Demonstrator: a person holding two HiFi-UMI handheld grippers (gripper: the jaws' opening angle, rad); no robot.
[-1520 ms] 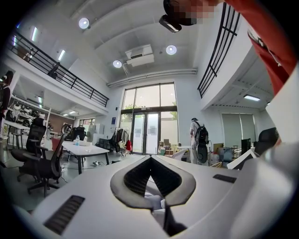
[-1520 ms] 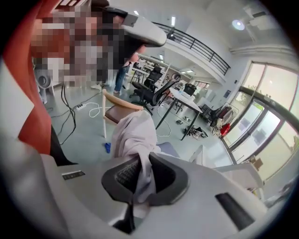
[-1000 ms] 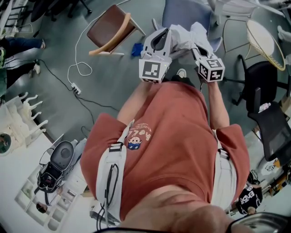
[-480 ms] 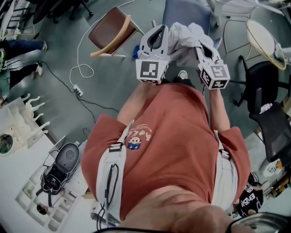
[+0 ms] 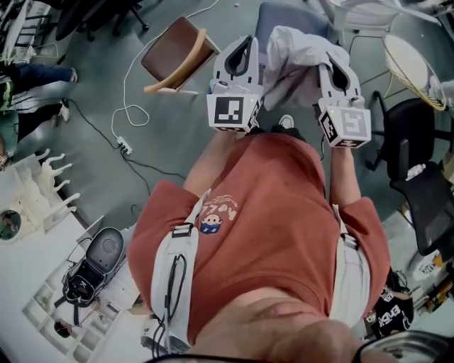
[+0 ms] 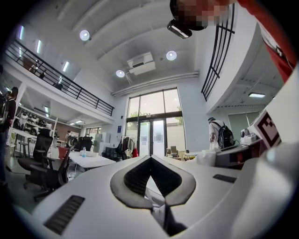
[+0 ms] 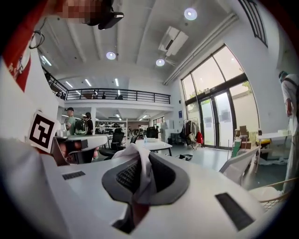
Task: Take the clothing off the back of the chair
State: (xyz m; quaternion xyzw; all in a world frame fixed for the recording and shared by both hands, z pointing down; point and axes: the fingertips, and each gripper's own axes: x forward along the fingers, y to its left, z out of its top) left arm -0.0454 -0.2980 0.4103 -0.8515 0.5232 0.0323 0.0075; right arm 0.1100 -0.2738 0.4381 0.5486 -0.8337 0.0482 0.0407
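A pale grey-white garment (image 5: 298,60) hangs bunched between my two grippers, lifted above the blue-grey chair (image 5: 284,15) at the top of the head view. My left gripper (image 5: 245,46) holds its left edge and points level; in the left gripper view the jaws (image 6: 150,182) stand shut with a fold of the cloth (image 6: 161,214) pinched low between the pads. My right gripper (image 5: 333,67) holds the right edge. A strip of the cloth (image 7: 140,170) sticks up between the shut jaws of that gripper (image 7: 139,179). The chair's back is mostly hidden behind the garment.
A brown wooden chair (image 5: 174,53) stands to the left, with a white cable and power strip (image 5: 122,145) on the floor. A black office chair (image 5: 418,170) and a round wicker piece (image 5: 411,60) are at the right. A white table (image 5: 28,234) is at the lower left.
Both grippers have risen with the garment, the right one more than the left. The cloth now hangs higher and more spread out above the chair.
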